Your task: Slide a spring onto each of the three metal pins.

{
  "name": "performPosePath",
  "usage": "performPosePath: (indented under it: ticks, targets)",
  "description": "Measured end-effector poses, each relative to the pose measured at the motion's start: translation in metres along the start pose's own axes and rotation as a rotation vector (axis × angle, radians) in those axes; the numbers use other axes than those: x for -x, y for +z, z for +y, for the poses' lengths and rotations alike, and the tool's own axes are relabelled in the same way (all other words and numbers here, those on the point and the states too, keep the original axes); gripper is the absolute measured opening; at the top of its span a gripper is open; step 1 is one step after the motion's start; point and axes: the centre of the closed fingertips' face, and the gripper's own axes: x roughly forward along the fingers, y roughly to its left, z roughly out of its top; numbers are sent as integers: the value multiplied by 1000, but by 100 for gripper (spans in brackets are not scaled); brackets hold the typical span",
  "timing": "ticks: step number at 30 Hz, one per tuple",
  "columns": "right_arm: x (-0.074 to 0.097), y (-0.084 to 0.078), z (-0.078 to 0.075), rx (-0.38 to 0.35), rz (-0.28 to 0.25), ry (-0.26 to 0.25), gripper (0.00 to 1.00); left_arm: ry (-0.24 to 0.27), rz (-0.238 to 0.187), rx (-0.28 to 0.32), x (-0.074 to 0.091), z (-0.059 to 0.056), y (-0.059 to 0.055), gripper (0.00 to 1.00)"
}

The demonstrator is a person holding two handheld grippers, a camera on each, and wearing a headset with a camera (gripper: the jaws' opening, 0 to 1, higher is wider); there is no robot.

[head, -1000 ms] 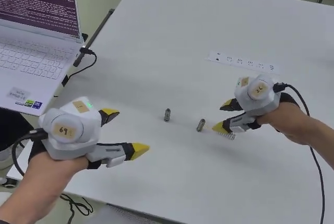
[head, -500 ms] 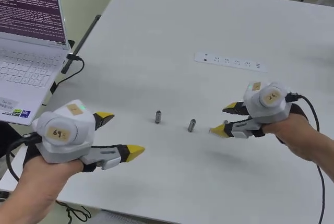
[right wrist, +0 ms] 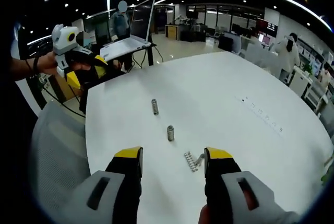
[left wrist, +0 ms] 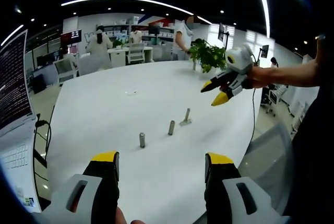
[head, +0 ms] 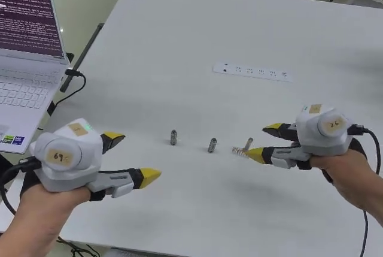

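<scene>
the right gripper (head: 263, 141) has backed off toward the right edge of the head view, jaws spread and empty, leaving the loose spring (head: 239, 151) lying against the bare third pin (head: 248, 143). the left pin (head: 173, 137) and the middle pin (head: 212, 145) already wear springs, so one spring seems left to fit. the left gripper (head: 134, 155) hovers lower left, jaws spread and empty.

A: Head view?
B: High, facing down on white tabletop (head: 197, 47), row of small grey metal pins (head: 212, 145) mid-frame.
A: Gripper views?
B: Low, near table level, facing each other, same pins mid-frame in both.
</scene>
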Motion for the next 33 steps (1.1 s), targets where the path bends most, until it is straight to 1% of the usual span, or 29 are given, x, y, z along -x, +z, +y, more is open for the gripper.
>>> performPosePath:
  ticks: [7,10,12,13,19,22,27,33]
  targets:
    - [19,-6,3,-47,-40,-40,47,-3,-2,-4,0,-3,4,63]
    - [24,-8,4,-60,-46,-54,49,-5,-3,-5,0,-4,5,63]
    - [31,-12,4,-81,-58,-87,51,-8,-3,-7,0,-4,5,62]
    - [32,-13,5,-88,-59,-91,51,-8,-4,-5,0,-4,5,62]
    - [43,-24,17,-138,-78,-117,53,-9,1,-7,-1,-5,3,62]
    - [46,-31,24,-148,-75,-122,55,-9,1,-5,0,-5,3,62]
    - [55,-43,36,-200,-86,-144,58,-8,1,4,1,-8,2,63]
    - [60,-48,45,-224,-97,-147,61,-5,2,16,3,-9,-1,63]
